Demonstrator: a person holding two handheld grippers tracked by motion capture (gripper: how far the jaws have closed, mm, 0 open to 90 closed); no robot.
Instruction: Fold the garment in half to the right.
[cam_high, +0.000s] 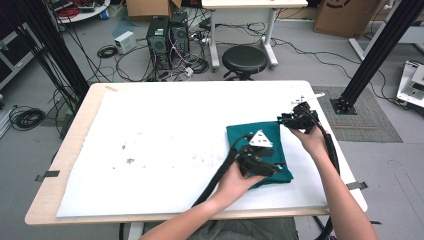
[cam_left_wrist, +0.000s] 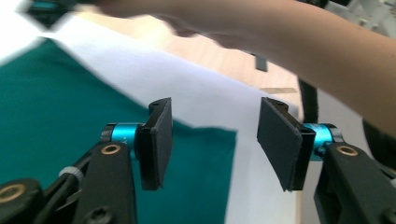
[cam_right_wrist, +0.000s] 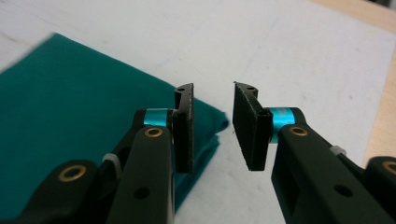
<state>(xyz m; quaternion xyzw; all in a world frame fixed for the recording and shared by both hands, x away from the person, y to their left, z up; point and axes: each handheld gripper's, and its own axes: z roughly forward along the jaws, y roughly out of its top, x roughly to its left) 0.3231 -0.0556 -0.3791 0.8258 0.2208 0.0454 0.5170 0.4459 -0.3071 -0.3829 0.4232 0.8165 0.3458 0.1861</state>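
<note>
Presently the folded teal cloth (cam_high: 260, 145) lies on the worktop's white sheet (cam_high: 165, 150). Left tool (cam_left_wrist: 212, 140) hovers released above it. Right tool (cam_right_wrist: 212, 123) hangs released beside its corner, gripping nothing.

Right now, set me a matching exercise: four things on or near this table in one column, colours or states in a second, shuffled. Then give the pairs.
1. folded cloth
2. left gripper
3. stool
4. table cover

a. white, with small dark specks
b. jaws apart, nothing between them
c. teal, lying flat
d. black, round seat, on the floor

Pairs: 1-c, 2-b, 3-d, 4-a
</note>
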